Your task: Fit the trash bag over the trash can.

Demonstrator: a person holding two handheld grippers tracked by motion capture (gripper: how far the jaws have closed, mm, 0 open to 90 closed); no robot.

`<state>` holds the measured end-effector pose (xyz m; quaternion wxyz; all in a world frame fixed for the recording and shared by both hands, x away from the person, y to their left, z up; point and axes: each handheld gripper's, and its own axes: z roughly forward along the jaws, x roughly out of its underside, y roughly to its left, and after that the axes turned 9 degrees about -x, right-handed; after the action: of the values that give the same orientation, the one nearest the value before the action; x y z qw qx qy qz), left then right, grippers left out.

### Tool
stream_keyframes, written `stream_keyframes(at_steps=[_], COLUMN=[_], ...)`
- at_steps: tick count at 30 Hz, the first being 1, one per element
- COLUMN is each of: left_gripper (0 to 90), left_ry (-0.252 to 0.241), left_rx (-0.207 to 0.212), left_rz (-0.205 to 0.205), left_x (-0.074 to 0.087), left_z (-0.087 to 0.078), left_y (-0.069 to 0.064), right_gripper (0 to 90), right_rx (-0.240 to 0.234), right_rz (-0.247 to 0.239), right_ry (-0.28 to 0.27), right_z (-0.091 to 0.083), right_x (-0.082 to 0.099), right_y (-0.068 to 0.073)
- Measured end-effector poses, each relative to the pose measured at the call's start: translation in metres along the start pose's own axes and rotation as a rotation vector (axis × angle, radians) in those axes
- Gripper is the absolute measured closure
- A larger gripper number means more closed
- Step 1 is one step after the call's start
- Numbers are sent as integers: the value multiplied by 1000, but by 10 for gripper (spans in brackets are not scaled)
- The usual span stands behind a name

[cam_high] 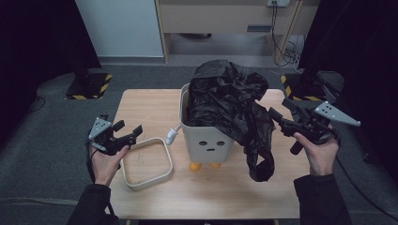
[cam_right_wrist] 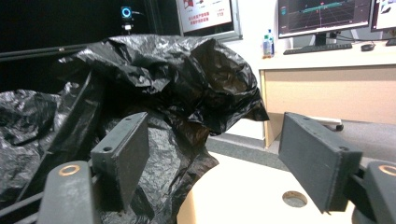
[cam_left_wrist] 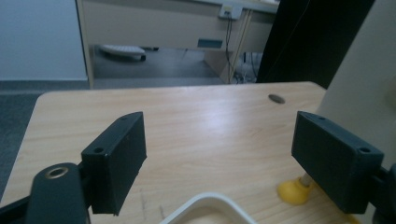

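The black bag (cam_high: 232,110), thin crinkled glossy plastic, bulges out of the cream bin (cam_high: 206,140) mid-surface and trails down its right side. It lies just left of the right gripper (cam_high: 281,119), the nearer one, whose jaws stand wide with nothing pinched. The left gripper (cam_high: 126,133), also wide and empty, hovers near the rounded-square cream ring (cam_high: 148,164).

Bag (cam_high: 230,105) in bin (cam_high: 206,140), ring (cam_high: 146,161) to its left

Keyboard (cam_right_wrist: 317,48) and bottle (cam_right_wrist: 267,44) sit on a desk (cam_right_wrist: 336,88) (beyond the table).
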<state>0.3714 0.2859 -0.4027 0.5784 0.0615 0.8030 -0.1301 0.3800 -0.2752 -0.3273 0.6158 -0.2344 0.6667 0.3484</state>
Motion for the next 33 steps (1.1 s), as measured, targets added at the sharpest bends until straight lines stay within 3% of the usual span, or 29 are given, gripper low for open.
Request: stream_keyframes(at_steps=[12, 20, 29, 33], left_gripper=[227, 248, 277, 285], left_ry=[-123, -201, -251, -272], left_rx=[89, 156, 201, 248], left_rz=[10, 37, 50, 54], left_x=[-25, -41, -61, -73], left_z=[-19, -34, -35, -31], left_y=[-34, -68, -92, -110], right_gripper=[233, 233, 239, 240], right_rx=[-3, 1, -2, -1], right_rz=[-3, 4, -8, -6], right_ry=[24, 25, 39, 39], right_z=[5, 6, 9, 8], right_x=[5, 7, 8, 8], right_y=[0, -2, -2, -2])
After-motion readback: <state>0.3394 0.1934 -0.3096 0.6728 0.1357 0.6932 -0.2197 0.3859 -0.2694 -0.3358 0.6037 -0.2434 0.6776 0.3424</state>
